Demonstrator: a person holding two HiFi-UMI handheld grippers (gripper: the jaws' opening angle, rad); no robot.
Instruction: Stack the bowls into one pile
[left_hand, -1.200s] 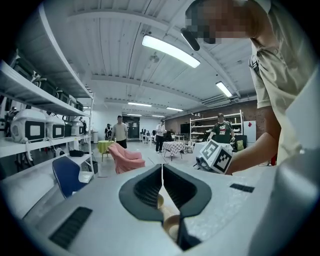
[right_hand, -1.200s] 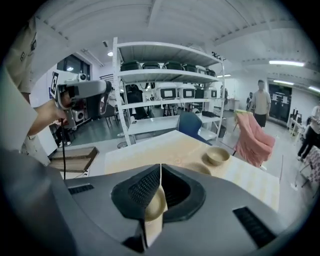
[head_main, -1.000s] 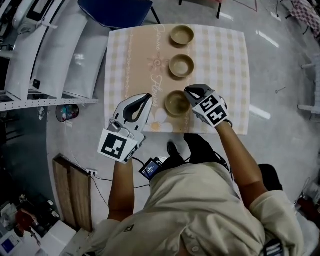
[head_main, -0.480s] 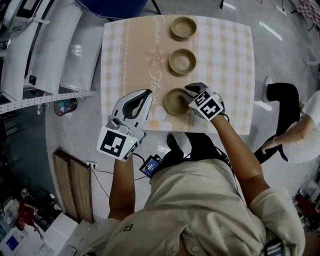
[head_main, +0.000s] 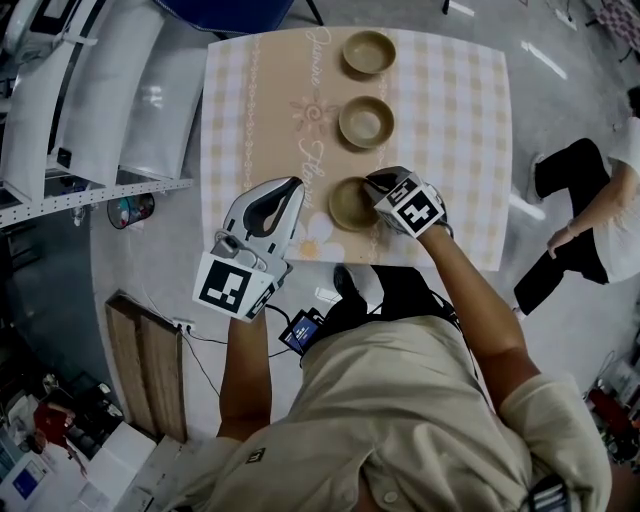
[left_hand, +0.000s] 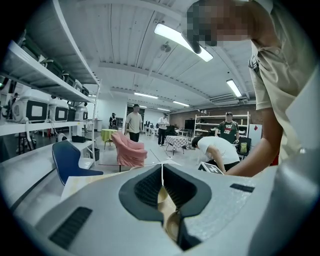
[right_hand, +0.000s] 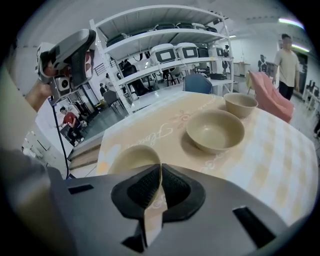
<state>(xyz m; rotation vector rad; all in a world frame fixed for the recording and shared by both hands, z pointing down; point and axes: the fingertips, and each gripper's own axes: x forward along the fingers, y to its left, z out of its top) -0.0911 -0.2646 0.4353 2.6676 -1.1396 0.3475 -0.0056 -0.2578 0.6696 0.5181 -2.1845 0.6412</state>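
Three tan bowls stand in a line on the checked tablecloth (head_main: 460, 150): the far bowl (head_main: 368, 52), the middle bowl (head_main: 365, 122) and the nearest bowl (head_main: 350, 203). My right gripper (head_main: 373, 188) points down at the nearest bowl's right rim. Its jaws are closing, and in the right gripper view the rim of that bowl (right_hand: 132, 157) stands between the pads of the right gripper (right_hand: 160, 172). The middle bowl (right_hand: 215, 131) and far bowl (right_hand: 240, 104) lie beyond. My left gripper (head_main: 292, 188) hovers left of the nearest bowl, shut and holding nothing, as the left gripper (left_hand: 161, 175) also appears in its own view.
White shelving (head_main: 100, 100) runs along the table's left side and a blue chair (head_main: 230, 15) stands at its far end. A person (head_main: 590, 210) bends over on the floor to the right. Wooden boards (head_main: 150, 380) lie at the lower left.
My right gripper has sunk from above the nearest bowl onto its right rim and closed there. The left gripper has hardly moved. A person has come into view at the right.
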